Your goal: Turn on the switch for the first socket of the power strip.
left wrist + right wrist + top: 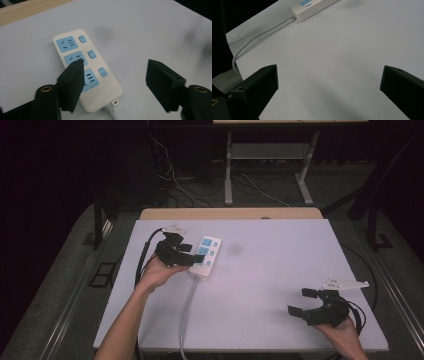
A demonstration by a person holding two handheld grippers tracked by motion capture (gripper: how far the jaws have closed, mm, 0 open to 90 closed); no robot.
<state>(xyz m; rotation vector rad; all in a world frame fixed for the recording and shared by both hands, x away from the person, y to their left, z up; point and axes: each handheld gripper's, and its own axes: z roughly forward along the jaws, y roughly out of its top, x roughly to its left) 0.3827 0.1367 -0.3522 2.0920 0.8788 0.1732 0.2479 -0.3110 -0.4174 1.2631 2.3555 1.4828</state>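
Lying flat on the matte white table, a rounded plastic power strip.

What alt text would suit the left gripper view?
A white power strip with three blue sockets and three blue switches lies on a pale table. The left claw hangs open just above it, nothing between its black jaws.

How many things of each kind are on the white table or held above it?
Power strip: 1
Blue sockets on it: 3
Blue switches on it: 3
Grey cable: 1
Tongs, left and right, both open: 2
Total: 10
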